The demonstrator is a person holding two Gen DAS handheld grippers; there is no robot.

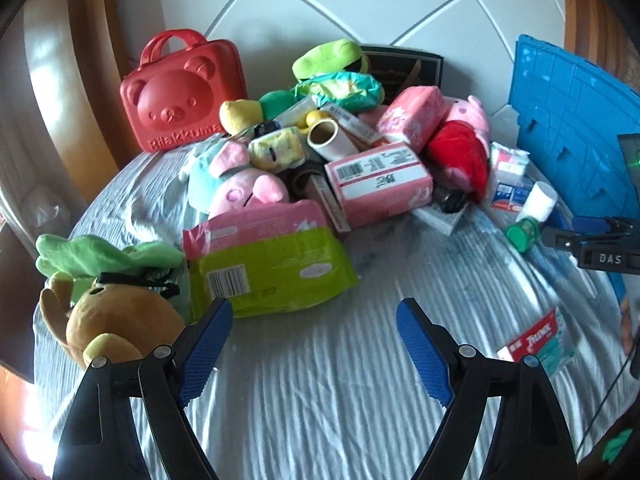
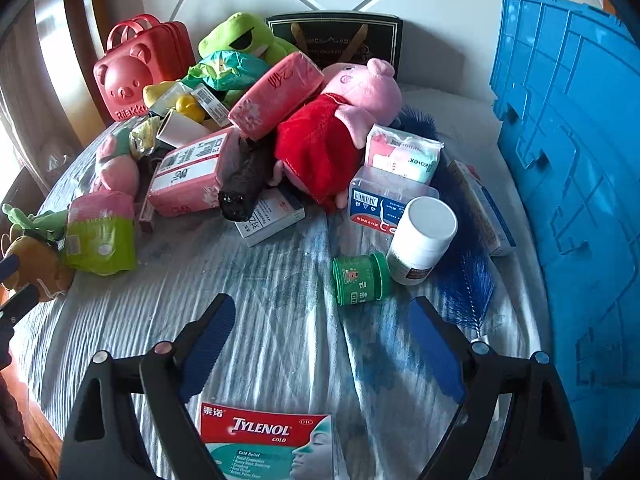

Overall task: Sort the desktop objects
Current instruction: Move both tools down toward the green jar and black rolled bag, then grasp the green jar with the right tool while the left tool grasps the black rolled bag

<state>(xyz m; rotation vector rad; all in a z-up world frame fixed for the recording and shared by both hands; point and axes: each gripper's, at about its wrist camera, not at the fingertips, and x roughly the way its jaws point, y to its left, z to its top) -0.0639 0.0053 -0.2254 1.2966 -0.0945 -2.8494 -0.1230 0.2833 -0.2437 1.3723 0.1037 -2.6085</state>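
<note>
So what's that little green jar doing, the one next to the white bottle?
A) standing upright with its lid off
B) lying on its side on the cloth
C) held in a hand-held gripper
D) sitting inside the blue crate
B: the green jar lies tipped on its side on the striped cloth, beside the white bottle, lid on, with neither hand-held gripper touching it.

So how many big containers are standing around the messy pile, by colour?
Red: 1, the Rilakkuma bear case
Black: 1, the gift box
Blue: 1, the plastic crate
Total: 3
</note>
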